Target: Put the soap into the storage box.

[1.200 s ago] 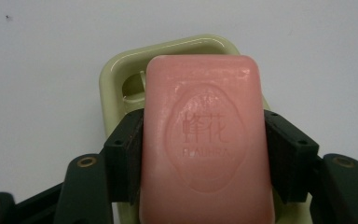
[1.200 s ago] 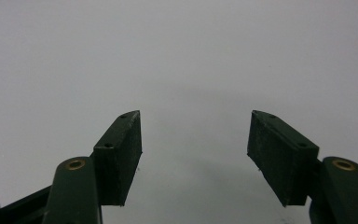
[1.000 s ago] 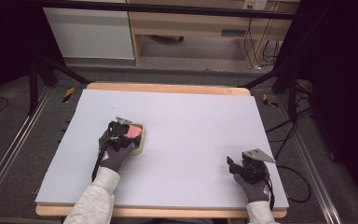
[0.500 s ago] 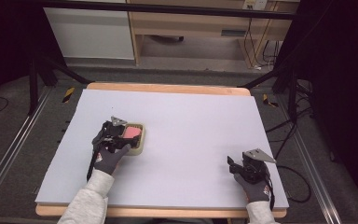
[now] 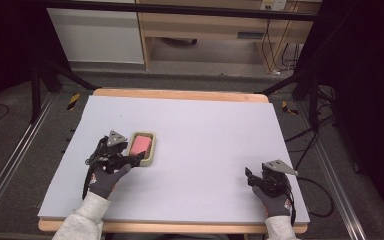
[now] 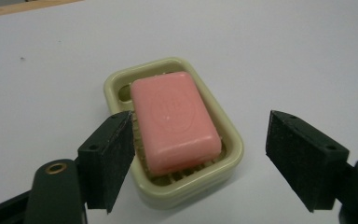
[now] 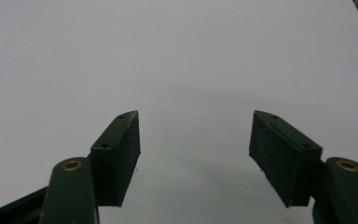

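Note:
A pink bar of soap [image 5: 141,145] lies flat in a pale green soap dish [image 5: 152,150] on the left half of the table. My left gripper [image 5: 136,159] sits just near and left of the dish, open, its jaws having just been opening. In the left gripper view the soap [image 6: 175,119] rests in the dish [image 6: 233,144], and the left gripper [image 6: 200,116] has its pads apart, touching neither. My right gripper [image 5: 250,176] rests near the front right corner. Its jaws have just been opening a little, and the right gripper [image 7: 196,116] has nothing between its pads.
The table top is a pale grey sheet [image 5: 205,130] on a wooden board with its edge [image 5: 180,93] showing at the back. Metal rails [image 5: 10,165] run along both sides on the floor. Cables [image 5: 320,195] trail off the right edge.
My left gripper has let go of the soap and drawn back toward the near left, off the dish. The soap now lies uncovered in the dish. The right hand has stayed put.

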`<move>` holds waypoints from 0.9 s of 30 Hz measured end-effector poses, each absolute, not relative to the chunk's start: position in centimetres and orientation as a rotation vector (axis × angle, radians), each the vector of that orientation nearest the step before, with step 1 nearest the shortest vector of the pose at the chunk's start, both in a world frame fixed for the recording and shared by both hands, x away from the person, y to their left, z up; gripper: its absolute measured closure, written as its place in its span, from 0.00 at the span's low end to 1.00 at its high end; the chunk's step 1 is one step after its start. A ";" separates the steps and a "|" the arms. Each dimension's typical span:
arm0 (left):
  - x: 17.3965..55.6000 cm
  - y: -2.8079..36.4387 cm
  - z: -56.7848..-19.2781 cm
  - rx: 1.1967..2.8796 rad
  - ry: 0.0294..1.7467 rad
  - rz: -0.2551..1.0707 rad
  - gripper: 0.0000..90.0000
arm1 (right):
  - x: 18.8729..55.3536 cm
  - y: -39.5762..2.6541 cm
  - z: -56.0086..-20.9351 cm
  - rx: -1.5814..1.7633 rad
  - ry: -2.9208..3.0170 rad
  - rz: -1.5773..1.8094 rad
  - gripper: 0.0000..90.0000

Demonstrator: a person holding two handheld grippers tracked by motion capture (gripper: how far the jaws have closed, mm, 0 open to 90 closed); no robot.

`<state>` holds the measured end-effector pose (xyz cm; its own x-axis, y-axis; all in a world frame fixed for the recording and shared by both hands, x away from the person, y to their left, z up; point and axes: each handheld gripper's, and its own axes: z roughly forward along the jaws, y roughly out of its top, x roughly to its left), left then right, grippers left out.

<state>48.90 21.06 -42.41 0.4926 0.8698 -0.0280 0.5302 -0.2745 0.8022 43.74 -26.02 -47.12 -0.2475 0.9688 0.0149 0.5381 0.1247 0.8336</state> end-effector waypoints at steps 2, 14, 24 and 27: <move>48.5 21.6 -42.5 1.948 1.155 0.552 0.26 | 43.7 -26.2 -47.1 1.457 1.849 1.007 0.37; 46.2 25.2 -43.7 1.938 1.183 0.586 0.25 | 43.6 -26.8 -47.3 1.463 1.834 0.965 0.32; 45.7 28.6 -45.8 1.977 1.289 0.648 0.26 | 43.6 -27.2 -47.6 1.476 1.844 0.947 0.30; 45.6 29.3 -45.9 1.974 1.305 0.654 0.27 | 43.6 -27.3 -47.7 1.476 1.846 0.933 0.29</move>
<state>45.56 29.30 -45.91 0.3729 0.9269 0.0434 0.5892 -0.2726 0.7606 43.60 -27.31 -47.67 -0.2093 0.9776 -0.0212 0.5628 0.1381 0.8150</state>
